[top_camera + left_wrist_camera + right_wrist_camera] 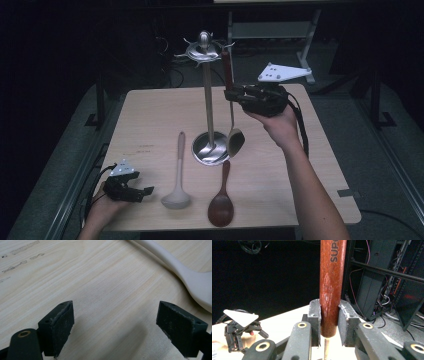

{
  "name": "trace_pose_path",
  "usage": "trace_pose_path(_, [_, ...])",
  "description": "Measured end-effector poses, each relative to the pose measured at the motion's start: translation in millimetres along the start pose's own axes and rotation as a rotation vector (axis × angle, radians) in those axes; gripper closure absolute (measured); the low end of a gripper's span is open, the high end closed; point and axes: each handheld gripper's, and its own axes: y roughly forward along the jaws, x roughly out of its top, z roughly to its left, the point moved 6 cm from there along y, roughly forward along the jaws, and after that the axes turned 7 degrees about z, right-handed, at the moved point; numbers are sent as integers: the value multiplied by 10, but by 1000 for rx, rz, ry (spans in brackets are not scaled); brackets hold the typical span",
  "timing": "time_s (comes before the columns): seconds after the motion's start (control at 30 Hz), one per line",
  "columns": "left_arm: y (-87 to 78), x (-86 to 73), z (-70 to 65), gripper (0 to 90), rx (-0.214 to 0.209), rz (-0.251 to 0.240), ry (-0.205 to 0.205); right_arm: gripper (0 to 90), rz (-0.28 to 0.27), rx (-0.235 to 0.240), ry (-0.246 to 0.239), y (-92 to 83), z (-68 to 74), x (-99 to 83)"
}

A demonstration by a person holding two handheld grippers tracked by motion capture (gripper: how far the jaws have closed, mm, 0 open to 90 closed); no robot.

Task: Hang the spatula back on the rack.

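Black pads of the right hand-held gripper (329, 322) pinch the red-brown handle of a ladle (231, 107), which hangs upright just right of the utensil stand (207, 100), its bowl low beside the stand's round base. The step in hand looks like hooking the ladle onto the stand's top ring; next it calls for lifting the handle's end to a free hook. Left of the stand's base, the left hand-held gripper (131, 189) rests spread on the desk (150, 120) near a white ladle (177, 172) and a wooden spoon (222, 197).

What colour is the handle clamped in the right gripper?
Reddish-brown wood with dark lettering; the handle between the right gripper jaws shows best in the right gripper view.
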Motion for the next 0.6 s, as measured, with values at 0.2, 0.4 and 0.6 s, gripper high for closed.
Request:
trace_pose_path(0.2, [0, -1, -2, 145, -2, 0, 2, 736, 16, -11, 5, 88, 1, -11])
trace_pose_path(0.4, [0, 0, -3, 145, -1, -1, 2, 671, 21, -10, 5, 90, 8, -14])
trace_pose_path(0.6, [3, 2, -12, 144, -1, 0, -2, 509, 46, -33, 1, 64, 11, -108])
